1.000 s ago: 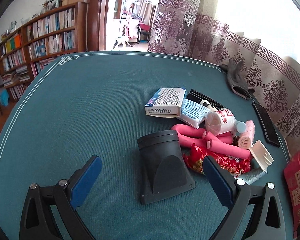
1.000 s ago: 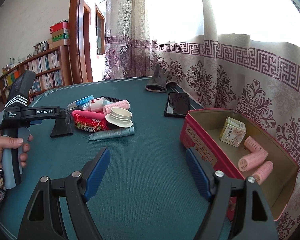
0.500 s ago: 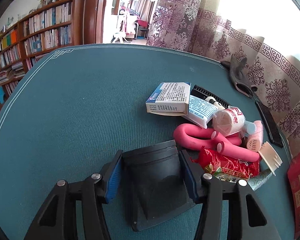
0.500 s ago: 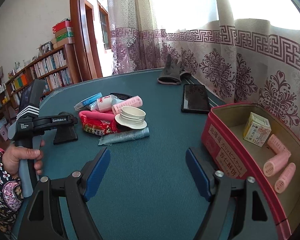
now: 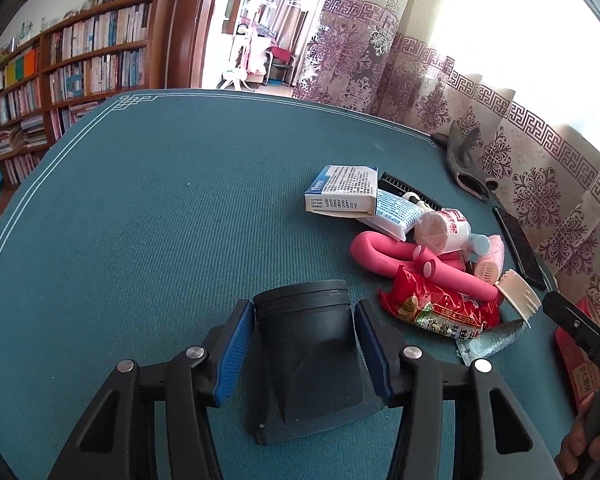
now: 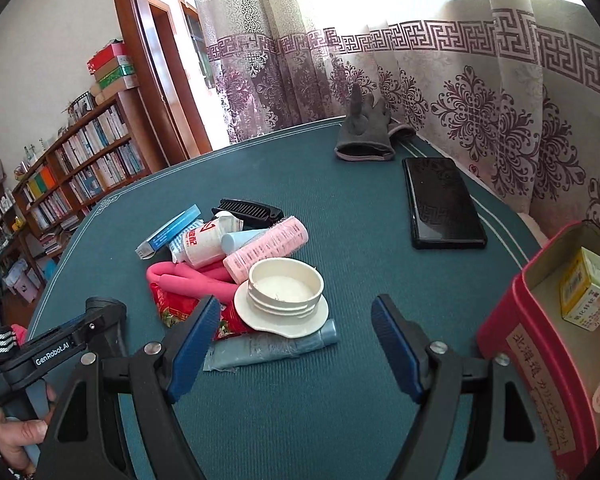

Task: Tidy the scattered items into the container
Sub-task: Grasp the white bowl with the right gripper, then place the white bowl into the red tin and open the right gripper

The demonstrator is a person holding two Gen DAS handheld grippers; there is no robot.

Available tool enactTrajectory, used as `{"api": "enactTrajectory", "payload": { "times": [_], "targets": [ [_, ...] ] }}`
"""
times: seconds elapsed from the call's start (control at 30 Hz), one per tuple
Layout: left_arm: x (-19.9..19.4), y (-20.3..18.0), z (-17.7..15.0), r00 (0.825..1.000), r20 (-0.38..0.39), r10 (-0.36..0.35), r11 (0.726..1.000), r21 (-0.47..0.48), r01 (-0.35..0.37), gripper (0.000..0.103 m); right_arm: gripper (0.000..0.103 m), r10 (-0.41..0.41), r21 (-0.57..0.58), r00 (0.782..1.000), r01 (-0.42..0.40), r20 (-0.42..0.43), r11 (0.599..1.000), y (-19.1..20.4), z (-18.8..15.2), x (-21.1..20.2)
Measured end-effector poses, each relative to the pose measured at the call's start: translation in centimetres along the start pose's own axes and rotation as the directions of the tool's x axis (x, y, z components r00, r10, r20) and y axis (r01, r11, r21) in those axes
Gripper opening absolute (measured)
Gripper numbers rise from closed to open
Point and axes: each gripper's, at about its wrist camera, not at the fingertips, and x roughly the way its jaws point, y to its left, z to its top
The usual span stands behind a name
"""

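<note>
Plainly, "GenRobot.AI"-marked left hand-held gripper (image 5: 305, 354) clamps the black nozzle (image 5: 308, 360); right hand-held gripper (image 6: 296, 346) gapes wide.

1. Red rectangular tin container (image 6: 540, 364): its far end runs past the right wrist frame's edge
2. Red crinkly snack packet (image 6: 172, 304): mostly hidden behind right gripper's blue finger (image 6: 192, 334)
3. Packet's print: too small to read

The left gripper (image 5: 305, 346) is held low with its pads pressed against a black nozzle (image 5: 308, 344); the right gripper (image 6: 292, 340) is held spread wide.
</note>
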Motion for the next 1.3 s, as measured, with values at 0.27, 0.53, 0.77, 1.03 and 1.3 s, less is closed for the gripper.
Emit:
{"api": "enactTrajectory", "payload": {
  "times": [0.27,0.53,0.77,1.03,1.3],
  "targets": [
    [0.2,0.4,-0.2,1.0,-0.009,-0.017,1.0,-0.015,0.017,0.054,0.076,0.044,0.036,0.997,-0.042,-0.067,0.998,0.1,0.6,4.6],
    [0.0,0.2,-0.3,1.0,-0.008,-0.03,0.999,-0.01,0.03,0.052,0.063,0.052,0.006,0.999,-0.052,0.0,0.999,0.6,-0.1,2.1],
    [-0.6,-0.7,-0.4,0.999,0.005,-0.041,0.999,0.017,0.041,0.052,0.063,0.039,-0.004,0.997,-0.039,0.064,0.999,0.3,-0.5,-1.5],
    [-1.9,-1.7,-0.4,0.998,0.037,-0.056,0.998,0.042,0.055,0.051,0.063,-0.011,-0.016,0.988,0.013,0.152,1.0,-0.6,-1.2,-6.5],
    [-3.2,-3.5,-0.9,0.996,0.06,-0.067,0.994,0.087,0.062,0.051,0.063,-0.104,0.015,0.97,0.104,0.221,0.994,-3.6,-2.0,-11.4]
  ]
}}
